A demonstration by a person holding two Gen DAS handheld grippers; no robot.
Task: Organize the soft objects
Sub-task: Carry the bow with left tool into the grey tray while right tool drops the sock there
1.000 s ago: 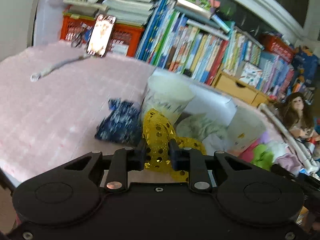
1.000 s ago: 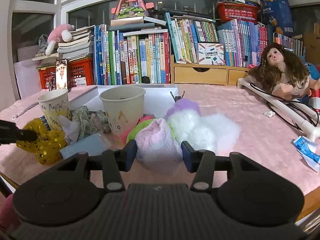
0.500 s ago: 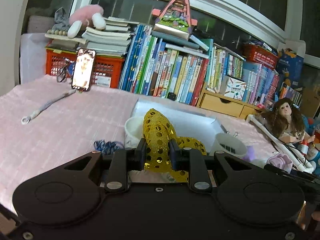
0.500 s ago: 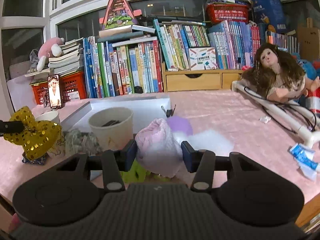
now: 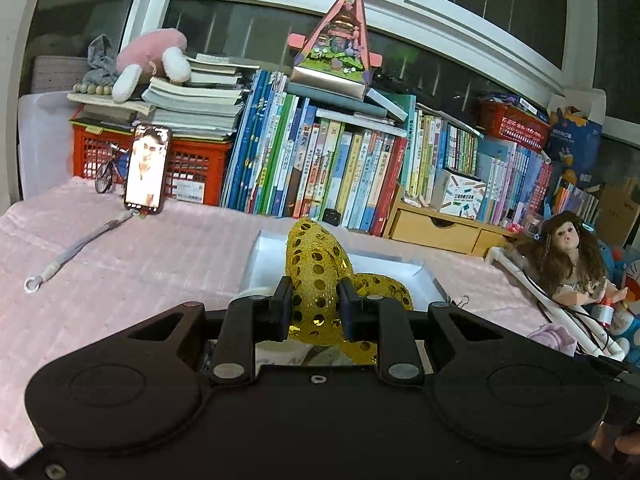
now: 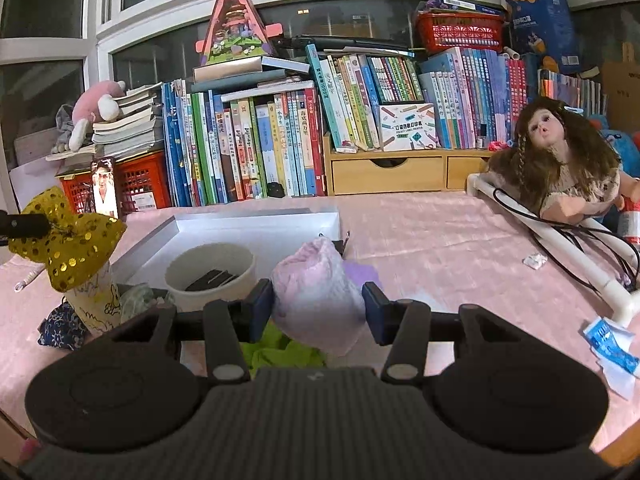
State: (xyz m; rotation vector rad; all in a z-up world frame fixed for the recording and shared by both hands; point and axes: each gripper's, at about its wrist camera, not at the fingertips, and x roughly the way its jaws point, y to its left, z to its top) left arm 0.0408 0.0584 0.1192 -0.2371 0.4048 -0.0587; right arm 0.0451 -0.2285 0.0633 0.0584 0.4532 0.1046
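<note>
1. Left gripper [image 5: 313,310]: jaws clamped tight on the gold sequin bow [image 5: 320,280], held in the air above a paper cup [image 6: 94,300], near the white tray [image 6: 256,220].
2. Right gripper [image 6: 318,312]: jaws partway apart, gripping a pink cloth bundle [image 6: 316,296], lifted above the pink tablecloth [image 6: 440,240].
3. Second paper cup [image 6: 210,276] stands beside the bundle.

Home, likely child's room: long row of children's books [image 6: 280,148] under night-dark windows [image 5: 500,4], long-haired doll [image 6: 560,168], pink plush toy [image 5: 152,56], red crates [image 5: 188,168], pink-clothed surface [image 6: 440,240].
</note>
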